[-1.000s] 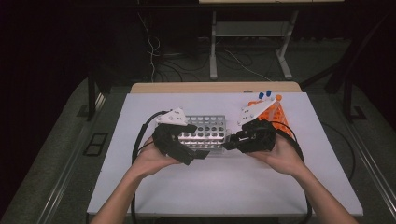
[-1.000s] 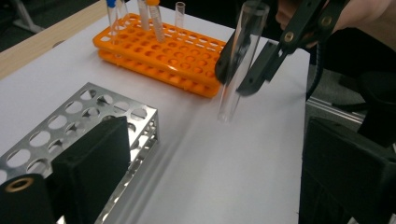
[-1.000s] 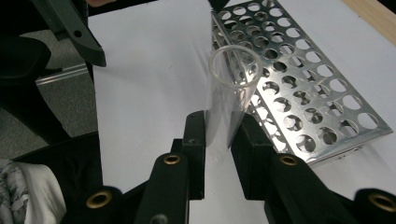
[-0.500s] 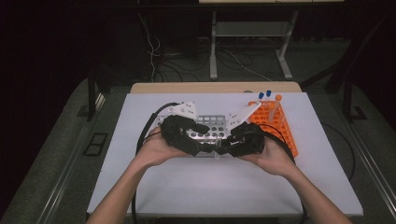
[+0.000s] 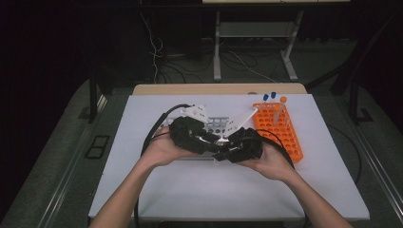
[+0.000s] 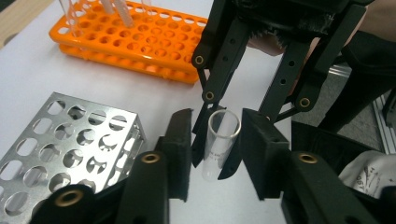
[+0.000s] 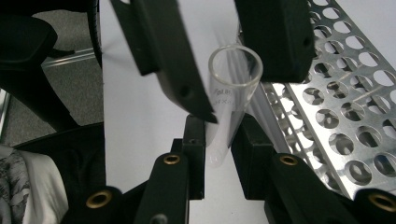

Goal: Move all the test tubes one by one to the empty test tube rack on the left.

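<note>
One clear test tube midair between two racks: right gripper clamped on its lower end, left gripper fingers closing around it, not clearly touching. Orange rack carries three tubes; metal rack alongside on surface.

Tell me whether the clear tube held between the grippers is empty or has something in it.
Empty, as far as shows: the glass tube has an open, capless mouth and its clear wall shows no liquid. The right gripper clamps it.
</note>
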A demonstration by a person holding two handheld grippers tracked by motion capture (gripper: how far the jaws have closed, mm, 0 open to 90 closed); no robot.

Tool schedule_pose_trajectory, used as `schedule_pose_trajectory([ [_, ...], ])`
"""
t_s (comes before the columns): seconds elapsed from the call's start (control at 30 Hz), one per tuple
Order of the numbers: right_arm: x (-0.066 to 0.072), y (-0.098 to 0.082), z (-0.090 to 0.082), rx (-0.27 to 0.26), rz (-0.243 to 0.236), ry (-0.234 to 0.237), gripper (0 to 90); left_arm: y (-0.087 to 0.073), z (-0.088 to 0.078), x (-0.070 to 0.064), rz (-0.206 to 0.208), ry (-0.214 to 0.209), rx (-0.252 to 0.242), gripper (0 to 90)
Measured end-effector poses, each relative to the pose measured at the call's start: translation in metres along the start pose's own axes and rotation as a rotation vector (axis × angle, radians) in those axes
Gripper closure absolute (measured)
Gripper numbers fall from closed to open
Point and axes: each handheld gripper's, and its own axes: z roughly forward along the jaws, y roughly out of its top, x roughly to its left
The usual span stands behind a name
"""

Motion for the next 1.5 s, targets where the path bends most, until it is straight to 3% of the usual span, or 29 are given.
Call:
schedule_pose_trajectory([
  [0.2, 0.000, 0.000, 0.004, 0.002, -0.001, 0.006, 75.0, 0.000, 0.004, 0.001, 0.009, -0.023, 0.026, 73.3],
  [0.47, -0.001, -0.002, 0.003, -0.017, 0.025, 0.016, 73.5, 0.000, 0.003, 0.004, 0.002, -0.032, 0.020, 74.4],
  [0.63, -0.003, -0.004, 0.000, -0.033, 0.046, 0.002, 64.3, 0.004, -0.001, 0.006, 0.010, -0.026, 0.016, 74.4],
  [1.17, -0.012, -0.041, -0.029, -0.125, 0.176, -0.084, 37.2, 0.024, -0.009, 0.023, 0.011, 0.006, 0.012, 74.4],
  [1.27, -0.012, -0.047, -0.035, -0.141, 0.197, -0.094, 28.8, 0.027, -0.009, 0.027, 0.004, 0.013, 0.009, 74.4],
  [1.3, -0.012, -0.051, -0.039, -0.147, 0.207, -0.101, 21.6, 0.028, -0.010, 0.028, 0.003, 0.017, 0.009, 74.4],
  [1.33, -0.012, -0.051, -0.039, -0.147, 0.207, -0.101, 21.6, 0.029, -0.009, 0.030, 0.003, 0.017, 0.010, 74.4],
  [1.37, -0.011, -0.055, -0.041, -0.145, 0.224, -0.114, 13.7, 0.030, -0.009, 0.032, -0.001, 0.020, 0.010, 74.4],
  [1.5, -0.010, -0.062, -0.044, -0.148, 0.240, -0.111, 10.8, 0.032, -0.008, 0.037, -0.005, 0.021, 0.011, 74.4],
])
